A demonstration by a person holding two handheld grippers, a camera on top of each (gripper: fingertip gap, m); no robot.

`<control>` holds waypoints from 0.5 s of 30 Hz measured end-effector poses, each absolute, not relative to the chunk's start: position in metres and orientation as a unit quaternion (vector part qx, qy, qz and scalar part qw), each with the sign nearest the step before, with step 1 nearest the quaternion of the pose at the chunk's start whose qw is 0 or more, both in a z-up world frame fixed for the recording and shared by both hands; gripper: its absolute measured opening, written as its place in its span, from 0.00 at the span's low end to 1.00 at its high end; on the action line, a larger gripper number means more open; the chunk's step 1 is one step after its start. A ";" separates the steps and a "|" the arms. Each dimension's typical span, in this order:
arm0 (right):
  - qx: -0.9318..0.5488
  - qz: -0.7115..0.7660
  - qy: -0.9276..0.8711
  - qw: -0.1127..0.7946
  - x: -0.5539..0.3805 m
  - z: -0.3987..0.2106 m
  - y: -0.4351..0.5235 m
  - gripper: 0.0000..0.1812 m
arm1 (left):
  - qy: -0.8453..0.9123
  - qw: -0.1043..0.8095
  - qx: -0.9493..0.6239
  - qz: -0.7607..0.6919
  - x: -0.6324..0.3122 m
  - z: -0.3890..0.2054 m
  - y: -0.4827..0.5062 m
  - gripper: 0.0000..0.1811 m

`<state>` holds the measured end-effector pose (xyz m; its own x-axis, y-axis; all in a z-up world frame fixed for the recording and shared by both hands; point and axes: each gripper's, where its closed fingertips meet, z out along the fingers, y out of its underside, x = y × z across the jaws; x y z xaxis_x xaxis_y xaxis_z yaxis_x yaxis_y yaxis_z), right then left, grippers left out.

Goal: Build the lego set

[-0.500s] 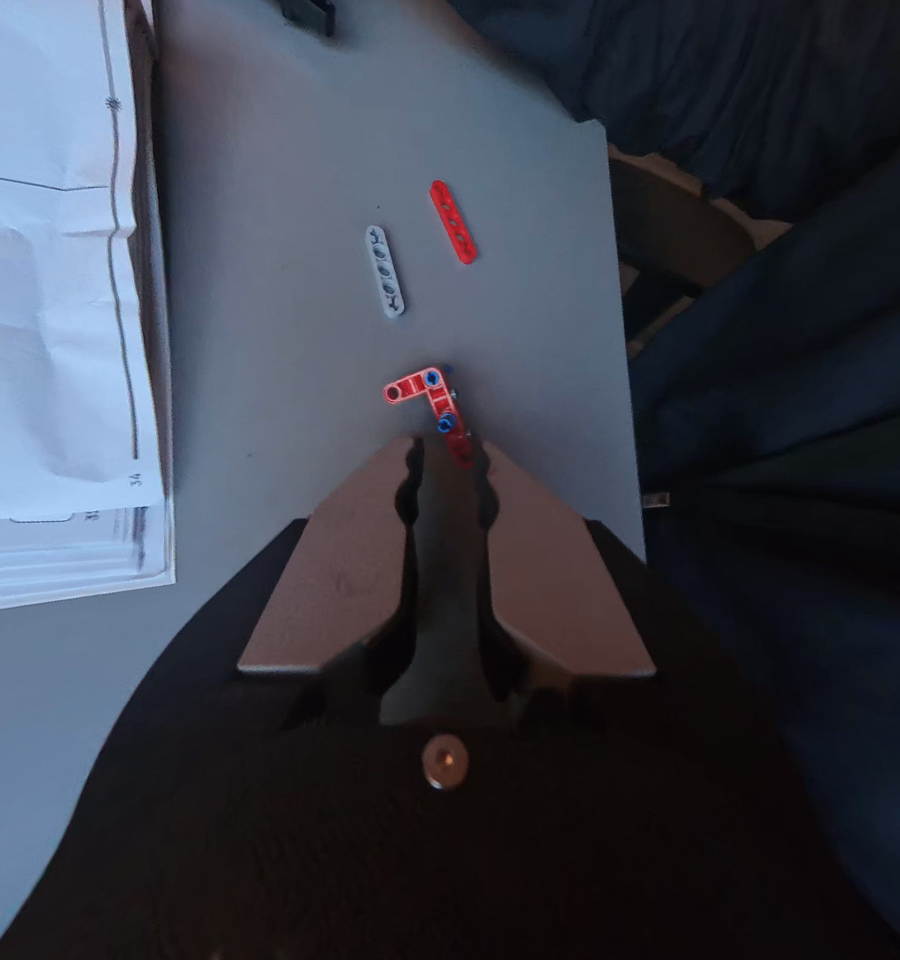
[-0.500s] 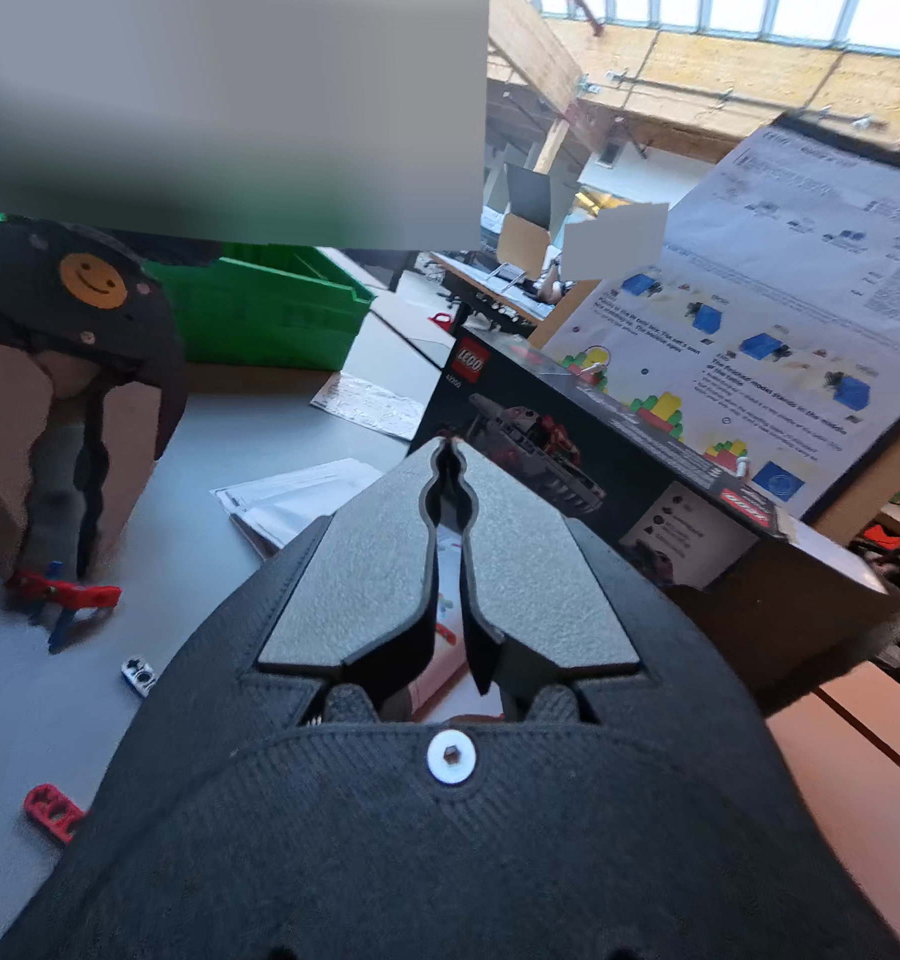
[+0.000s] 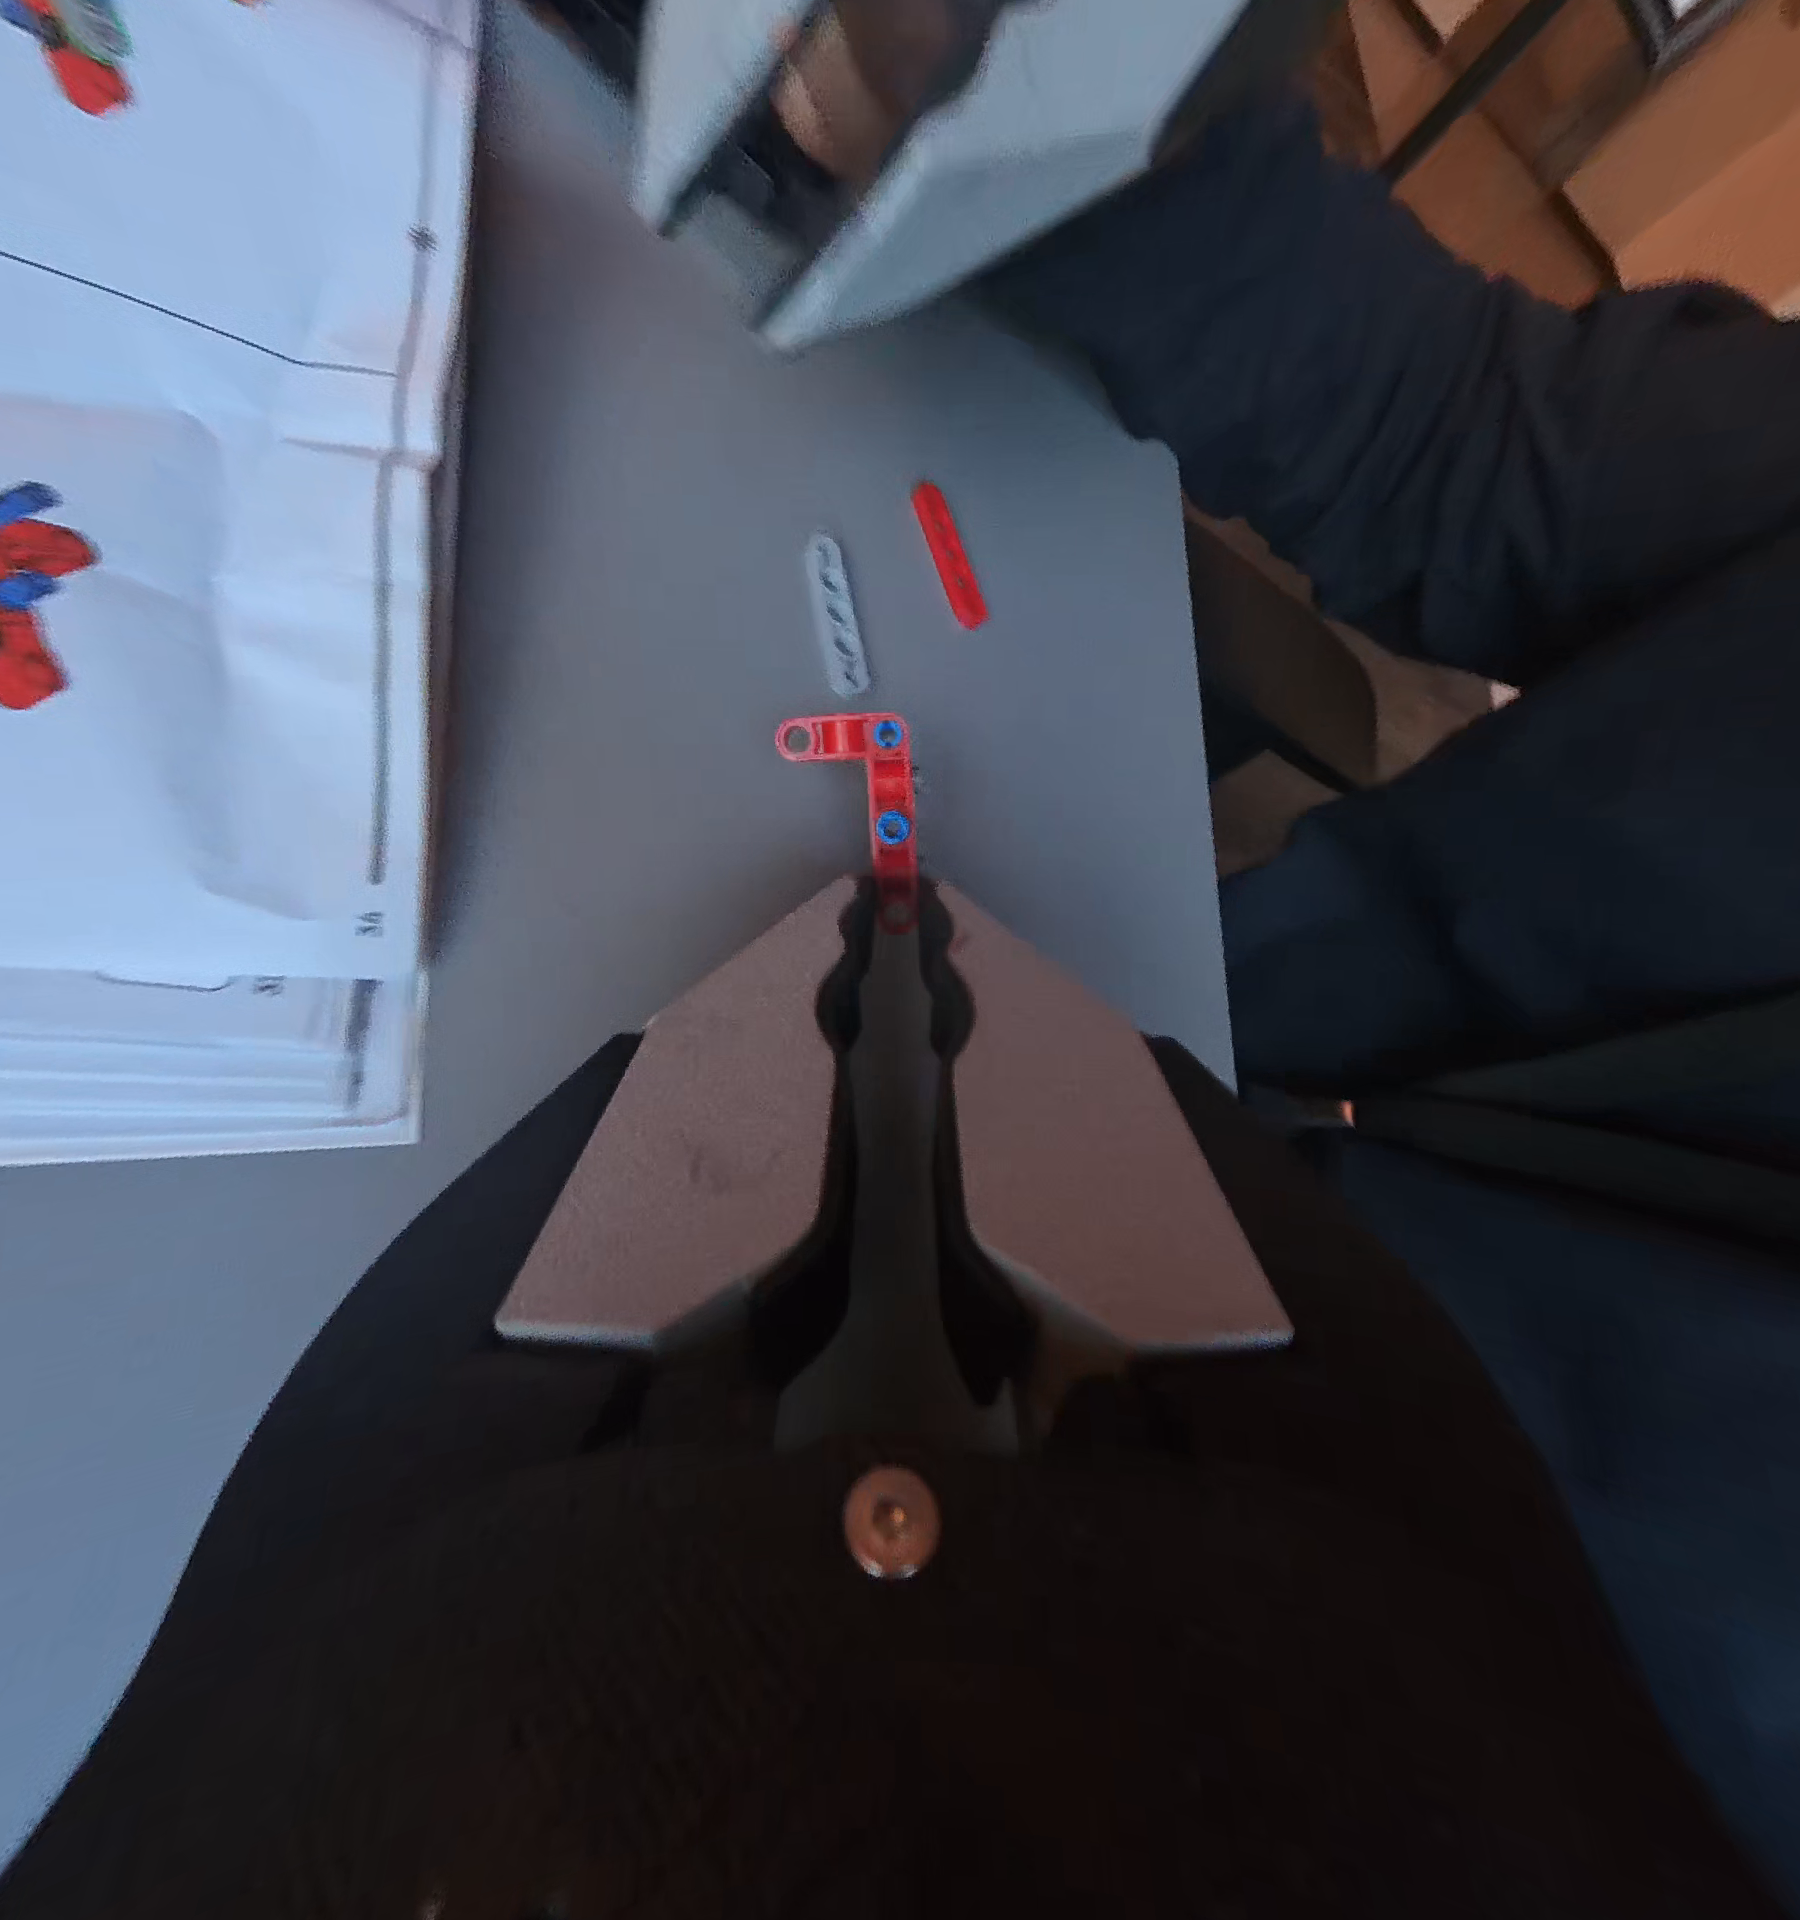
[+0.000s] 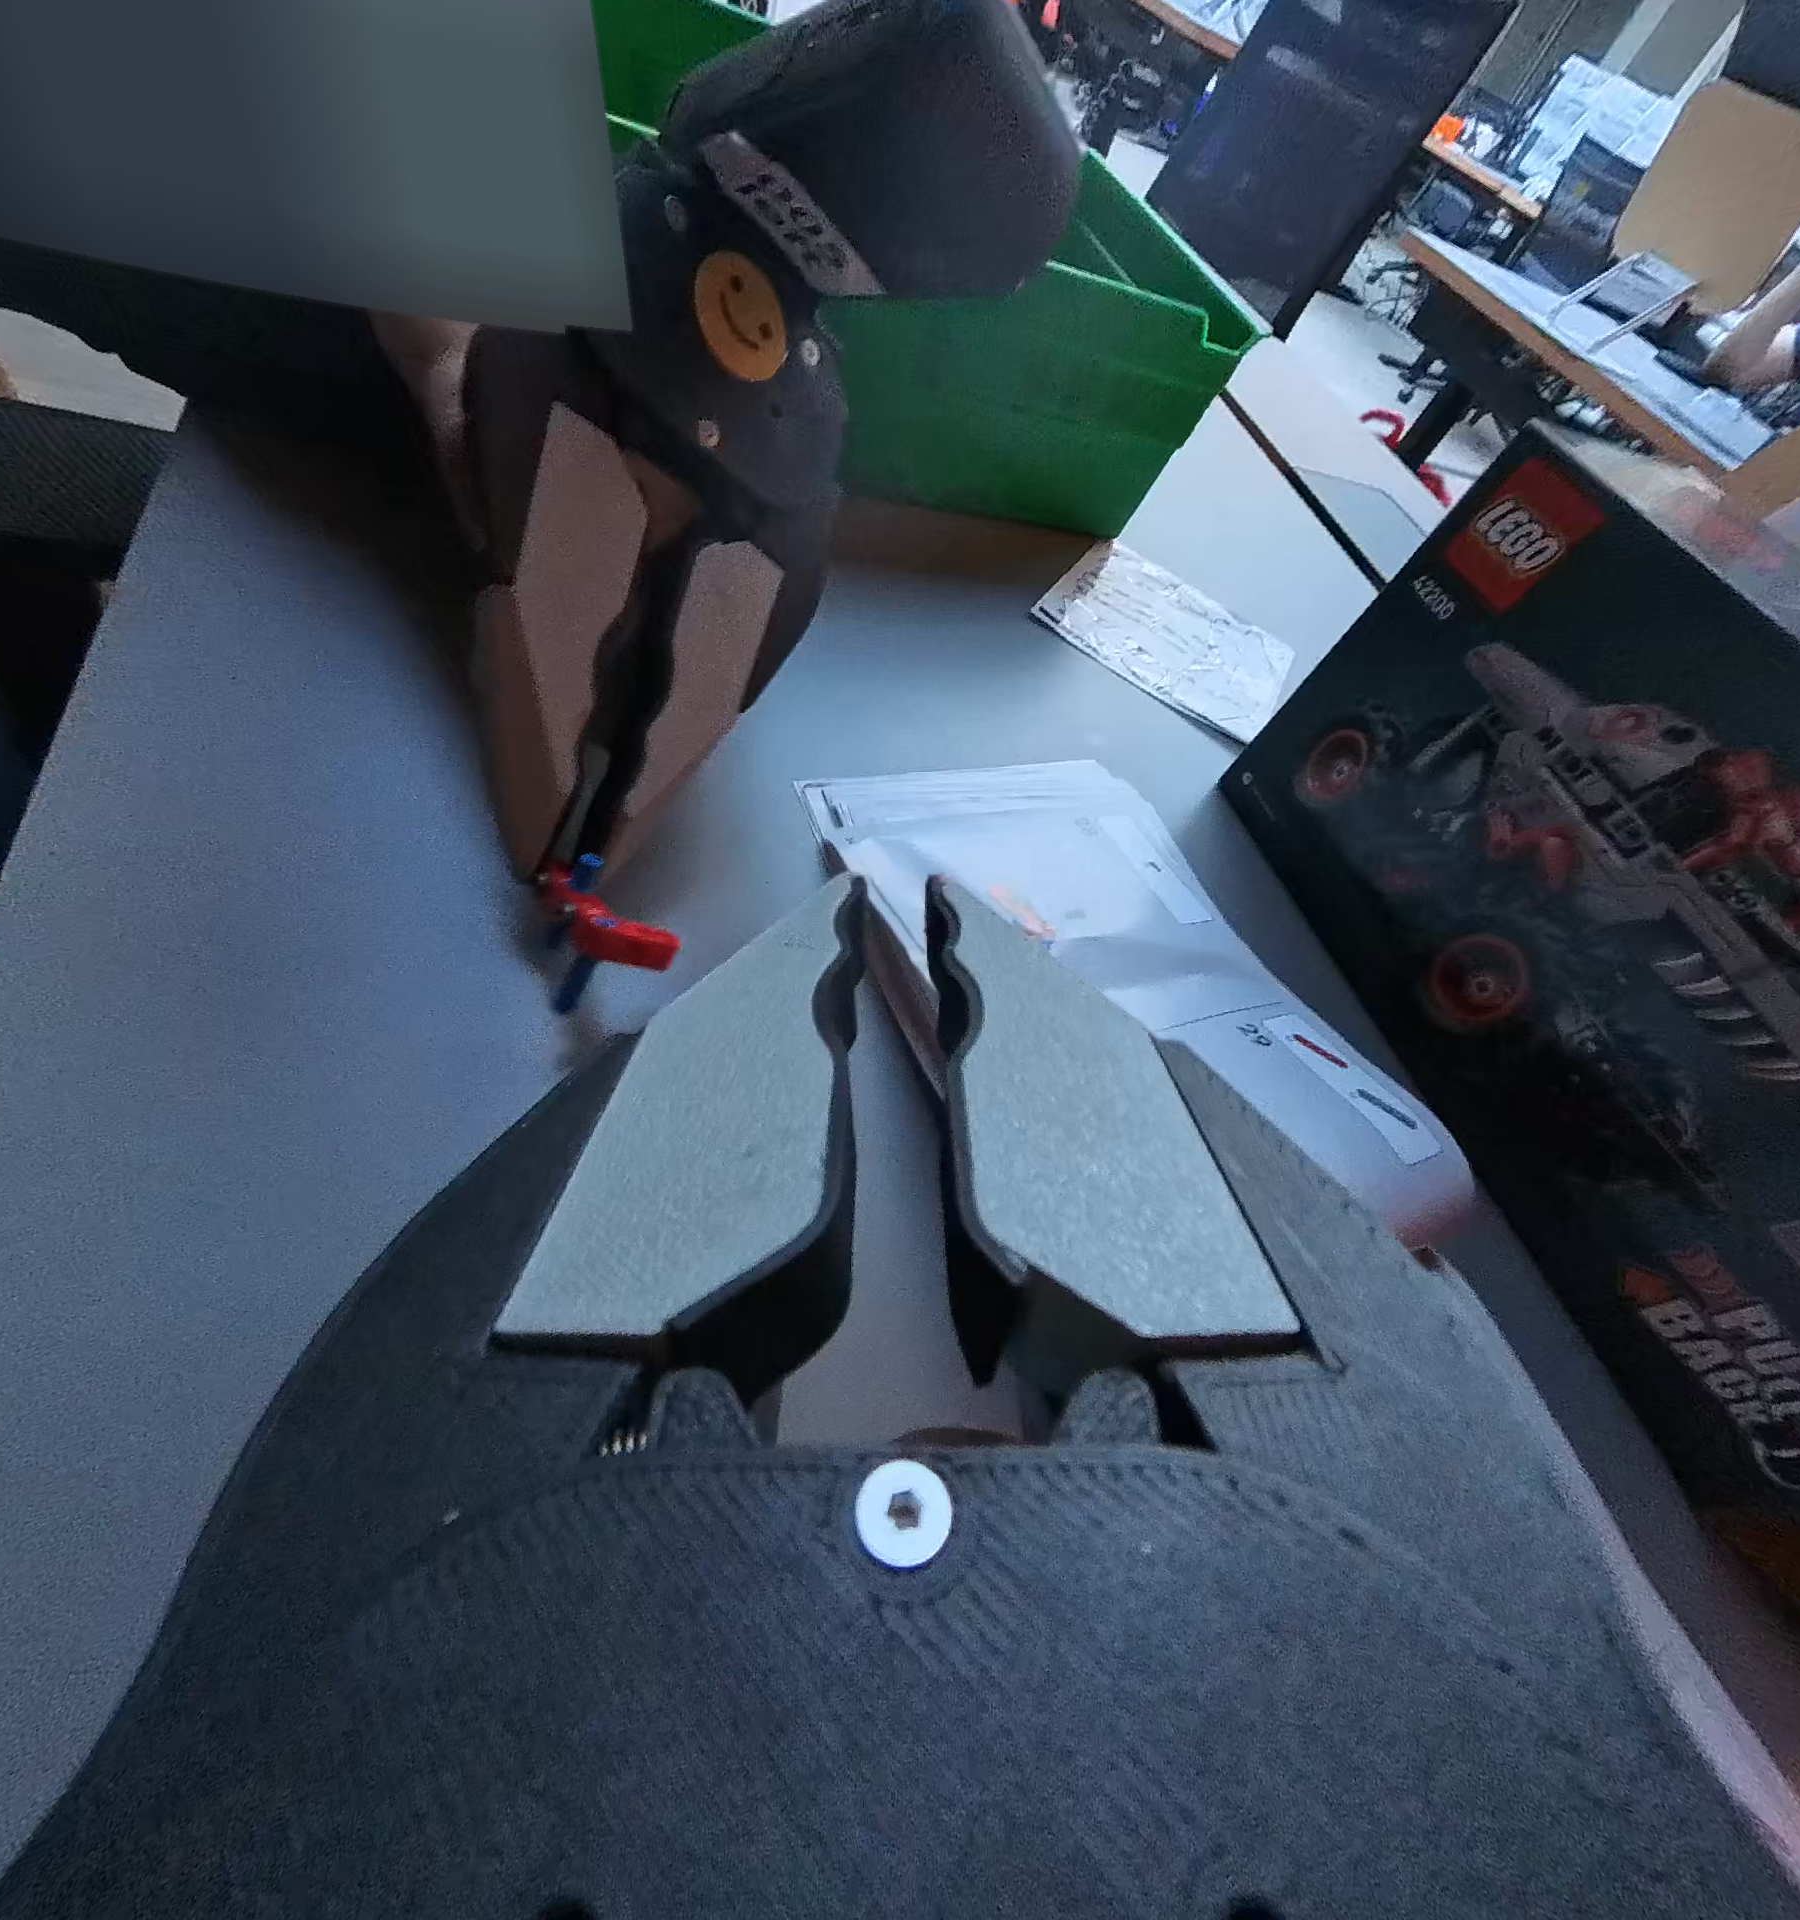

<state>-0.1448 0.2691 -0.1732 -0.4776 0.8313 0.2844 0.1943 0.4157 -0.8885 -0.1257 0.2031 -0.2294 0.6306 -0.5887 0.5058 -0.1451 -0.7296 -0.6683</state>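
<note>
My left gripper [image 3: 894, 902] is shut on one end of a red L-shaped beam [image 3: 888, 800] that has two blue pins in it, held just above the grey table [image 3: 615, 623]. A grey straight beam [image 3: 839, 613] and a red straight beam [image 3: 950, 556] lie on the table just beyond it. In the right wrist view, the left gripper [image 4: 569, 873] holds the L-beam [image 4: 610, 930] with the blue pins sticking through. My right gripper [image 4: 891, 896] is open a little and empty, close to the right of the L-beam. It shows blurred at the top of the left wrist view [image 3: 875, 177].
An open instruction booklet [image 3: 169, 623] lies left of the parts; it also shows in the right wrist view [image 4: 1062, 914]. The set's box [image 4: 1602, 935] stands at the right. A green bin [image 4: 1031, 416] and a crinkled bag [image 4: 1166, 644] are behind. The table edge [image 3: 1202, 727] is close on the right. Some 9 centimetres of space lies between my two pairs of fingers.
My right gripper has swung down toward the table and the left gripper, and its jaws have opened a little. The left gripper still holds the L-beam, slightly turned.
</note>
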 end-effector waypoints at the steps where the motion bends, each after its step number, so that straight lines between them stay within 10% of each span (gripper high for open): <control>1: -0.344 0.427 -0.752 0.367 -0.144 -0.175 0.267 0.05 | 0.203 0.307 -0.850 -0.376 -0.129 -0.227 0.207 0.03; 15: -0.315 0.456 -0.771 0.314 -0.134 -0.178 0.240 0.21 | 0.099 0.346 -0.770 -0.527 -0.138 -0.185 0.217 0.03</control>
